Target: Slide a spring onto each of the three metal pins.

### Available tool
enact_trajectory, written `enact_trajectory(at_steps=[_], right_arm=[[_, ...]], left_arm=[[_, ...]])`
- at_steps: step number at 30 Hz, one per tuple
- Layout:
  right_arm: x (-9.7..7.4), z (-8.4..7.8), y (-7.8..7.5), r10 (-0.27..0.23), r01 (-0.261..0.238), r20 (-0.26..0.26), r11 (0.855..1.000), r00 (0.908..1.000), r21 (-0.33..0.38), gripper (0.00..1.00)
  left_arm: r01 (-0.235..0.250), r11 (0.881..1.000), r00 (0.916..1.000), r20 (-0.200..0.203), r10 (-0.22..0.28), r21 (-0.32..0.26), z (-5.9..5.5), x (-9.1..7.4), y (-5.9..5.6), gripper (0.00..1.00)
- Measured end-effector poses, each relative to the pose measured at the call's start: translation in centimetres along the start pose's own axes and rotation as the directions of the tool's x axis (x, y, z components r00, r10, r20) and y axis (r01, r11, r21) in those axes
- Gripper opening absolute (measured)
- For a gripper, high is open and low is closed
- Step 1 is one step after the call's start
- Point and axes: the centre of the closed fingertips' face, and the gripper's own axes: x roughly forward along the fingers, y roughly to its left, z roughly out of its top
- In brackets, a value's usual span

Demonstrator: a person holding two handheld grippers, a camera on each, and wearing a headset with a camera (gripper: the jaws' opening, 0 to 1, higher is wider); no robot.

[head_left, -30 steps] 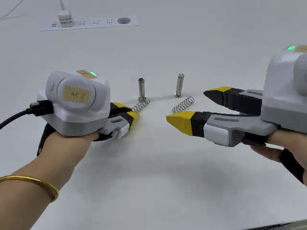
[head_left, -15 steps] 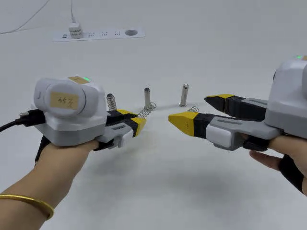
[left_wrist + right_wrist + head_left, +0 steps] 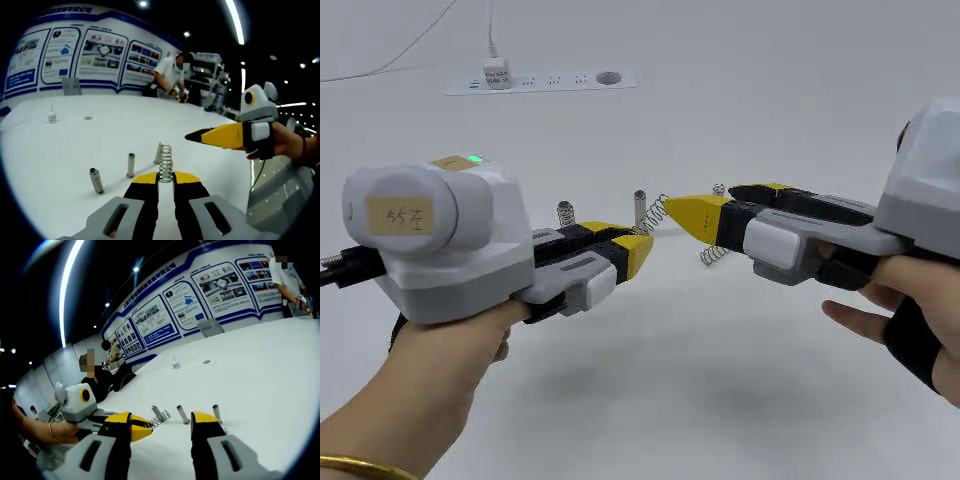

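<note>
The yellow-tipped grey left tongs [image 3: 166, 176] are clamped on the foot of a thin coiled wire spring [image 3: 165, 159], which stands up out of them, clear of the white counter [image 3: 650, 380]. A second ago this wire spring lay on the counter just beside the middle pin [image 3: 640, 204], a short, bare, upright cylinder of polished metal. Half a second ago the tongs were closing on it. Now it is lifted and hangs just right of the middle pin, near the level of that pin's top. The pick-up looks done. What remains for this spring, I judge, is to bring its open end over the pin and let it slide down.

The yellow-tipped grey right tongs [image 3: 700, 200] stand apart with nothing in them. They have come in from the right of the middle pin and now hover just beyond the lifted coil, perhaps to steady it.

Left of the middle pin, the left-hand pin [image 3: 565, 214] already wears its spring. Right of the middle pin stands the third pin [image 3: 216, 412], also bare. A loose spring [image 3: 712, 254] lies on the counter under the right tongs. By this layout one pin of three is served, the second spring is in hand, and the last one waits.
</note>
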Motion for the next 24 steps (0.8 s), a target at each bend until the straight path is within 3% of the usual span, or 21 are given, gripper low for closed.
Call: enact_trajectory(at_steps=[4, 13, 19, 24], right_arm=[[0.4, 0.2, 0.4, 0.018, -0.020, 0.019, 0.996, 0.9997, 0.091, 0.43], [1.0, -0.1, 1.4, 0.064, -0.068, 0.029, 0.978, 0.9976, 0.195, 0.30], [1.1, -0.4, 2.0, 0.107, -0.114, 0.041, 0.947, 0.9934, 0.300, 0.24], [1.0, -0.5, 2.0, 0.117, -0.127, 0.049, 0.931, 0.9919, 0.343, 0.17]], left_arm=[[0.013, 1.000, 0.9993, 0.034, -0.013, 0.007, 0.7, -0.4, -0.8, 0.10], [0.053, 0.998, 0.9950, 0.083, -0.056, 0.037, 1.4, -1.1, -2.1, 0.10], [0.067, 0.997, 0.9918, 0.106, -0.071, 0.046, 1.6, -1.3, -2.5, 0.10], [0.079, 0.995, 0.9891, 0.120, -0.085, 0.054, 1.8, -1.4, -2.7, 0.10]])
